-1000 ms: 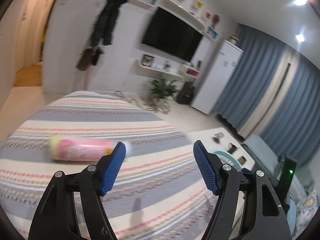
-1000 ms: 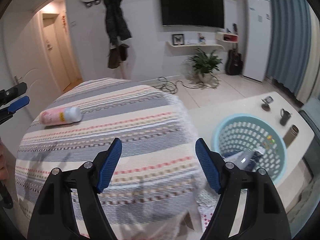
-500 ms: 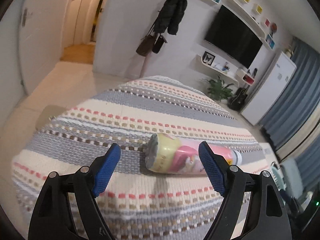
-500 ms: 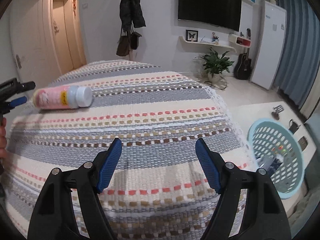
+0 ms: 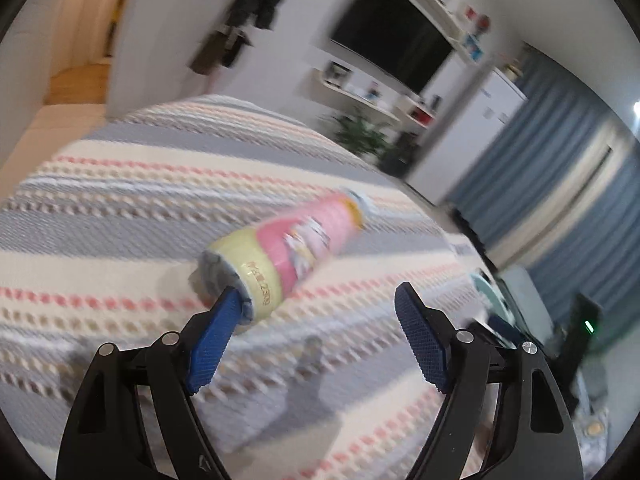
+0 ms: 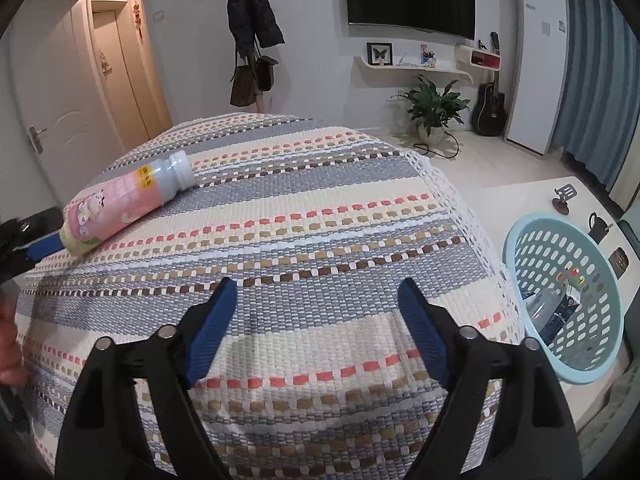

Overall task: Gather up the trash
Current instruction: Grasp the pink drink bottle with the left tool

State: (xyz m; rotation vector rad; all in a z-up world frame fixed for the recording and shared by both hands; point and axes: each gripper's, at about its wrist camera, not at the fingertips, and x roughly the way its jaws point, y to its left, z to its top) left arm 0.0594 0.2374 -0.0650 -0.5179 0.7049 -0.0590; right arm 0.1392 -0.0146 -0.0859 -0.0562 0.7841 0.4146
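Inspecting the striped cloth, I find the pink bottle lying on its side near its left edge. My left tongs stand spread, the left pad touching the bottle's base, nothing pinched. My right tongs have just been opening and hang spread over bare cloth, nothing between them. The blue basket sits at the right, wrappers inside.

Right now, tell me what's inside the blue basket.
The light blue basket holds a dark-printed wrapper and something pale and crumpled near its bottom. Its near wall hides whatever lies lower or beneath them.
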